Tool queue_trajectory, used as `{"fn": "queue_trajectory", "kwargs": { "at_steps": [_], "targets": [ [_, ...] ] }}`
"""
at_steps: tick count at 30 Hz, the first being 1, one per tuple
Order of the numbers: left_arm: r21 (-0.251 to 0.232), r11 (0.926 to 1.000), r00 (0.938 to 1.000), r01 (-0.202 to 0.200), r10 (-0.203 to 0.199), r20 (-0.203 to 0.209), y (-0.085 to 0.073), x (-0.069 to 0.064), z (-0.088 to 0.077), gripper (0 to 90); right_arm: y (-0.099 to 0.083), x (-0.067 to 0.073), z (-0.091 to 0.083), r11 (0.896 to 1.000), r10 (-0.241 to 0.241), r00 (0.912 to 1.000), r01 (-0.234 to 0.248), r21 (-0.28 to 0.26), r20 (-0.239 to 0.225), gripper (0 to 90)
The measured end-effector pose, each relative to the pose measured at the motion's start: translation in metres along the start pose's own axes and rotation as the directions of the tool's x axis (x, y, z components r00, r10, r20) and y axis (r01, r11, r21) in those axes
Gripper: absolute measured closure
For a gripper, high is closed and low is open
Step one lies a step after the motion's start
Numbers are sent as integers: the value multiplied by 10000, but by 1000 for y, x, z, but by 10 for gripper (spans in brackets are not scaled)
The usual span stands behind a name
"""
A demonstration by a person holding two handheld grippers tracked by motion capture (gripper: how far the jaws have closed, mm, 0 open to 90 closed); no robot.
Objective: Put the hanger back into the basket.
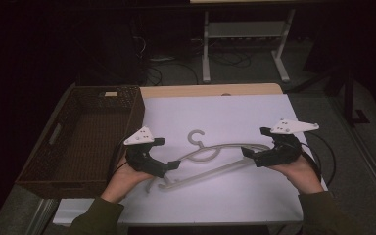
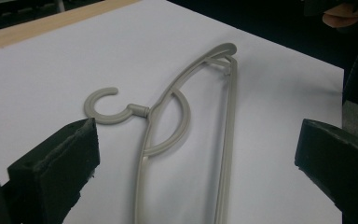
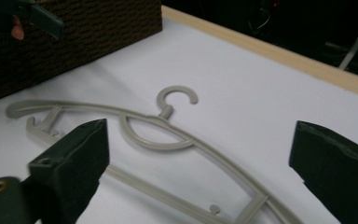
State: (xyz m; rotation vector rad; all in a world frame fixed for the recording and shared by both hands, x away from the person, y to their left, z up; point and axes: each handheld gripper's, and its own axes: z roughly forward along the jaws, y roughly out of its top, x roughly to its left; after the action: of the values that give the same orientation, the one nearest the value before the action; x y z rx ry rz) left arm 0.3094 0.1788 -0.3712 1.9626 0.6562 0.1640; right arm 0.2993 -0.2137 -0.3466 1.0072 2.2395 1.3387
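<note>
Lying flat on the white sheet [image 1: 235,112] at the centre of the high view, the grey hanger [image 1: 210,156] has its hook toward the top. The left gripper [image 1: 169,166] and right gripper [image 1: 249,154] flank its two ends, jaws apart, gripping nothing. At the left stands a brown wicker basket [image 1: 44,174].

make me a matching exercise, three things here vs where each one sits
Things:
1. hanger
2. basket
3. left gripper
4. right gripper

Places:
A. at the table's left edge
B. flat on the white sheet, mid table
C. jaws open at the hanger's right end
D. jaws open at the hanger's left end

Pairs: 1-B, 2-A, 3-D, 4-C
</note>
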Motion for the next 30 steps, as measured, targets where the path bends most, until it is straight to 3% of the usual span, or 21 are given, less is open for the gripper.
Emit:
{"fn": "queue_trajectory", "kwargs": {
  "at_steps": [8, 12, 14, 15, 19, 20, 23, 26, 30],
  "targets": [
    [24, 9999, 9999, 148, -148, 87, -8, 4, 6, 0, -5, 8, 20, 9975, 92, 9993, -67, 702, -353, 224],
    [5, 9998, 9998, 182, -182, 48, -10, 5, 7, 0, -6, 12, 32, 9969, 151, 9987, -112, 778, -497, 366],
    [14, 9998, 9998, 177, -177, 56, -11, 5, 7, 0, -7, 13, 34, 9969, 166, 9984, -124, 775, -546, 394],
    [32, 9998, 9998, 197, -197, 61, -11, 5, 7, 0, -9, 16, 39, 9962, 228, 9973, -169, 853, -691, 467],
    [10, 9998, 9997, 222, -222, 68, -11, 5, 8, 0, -11, 20, 49, 9944, 243, 9964, -157, 1043, -816, 616],
    [40, 9998, 9997, 214, -214, 77, -11, 5, 7, 0, -11, 20, 49, 9944, 243, 9964, -157, 1043, -816, 616],
    [38, 9998, 9998, 197, -197, 85, -12, 5, 8, 0, -12, 23, 59, 9917, 169, 9934, -22, 1285, -1135, 768],
    [41, 9998, 9998, 202, -202, 81, -12, 5, 8, 0, -15, 27, 66, 9882, 246, 9905, -36, 1534, -1355, 865],
    [72, 9998, 9998, 210, -210, 69, -12, 5, 7, 0, -18, 28, 72, 9853, 42, 9895, 206, 1694, -1445, 895]
  ]
}}
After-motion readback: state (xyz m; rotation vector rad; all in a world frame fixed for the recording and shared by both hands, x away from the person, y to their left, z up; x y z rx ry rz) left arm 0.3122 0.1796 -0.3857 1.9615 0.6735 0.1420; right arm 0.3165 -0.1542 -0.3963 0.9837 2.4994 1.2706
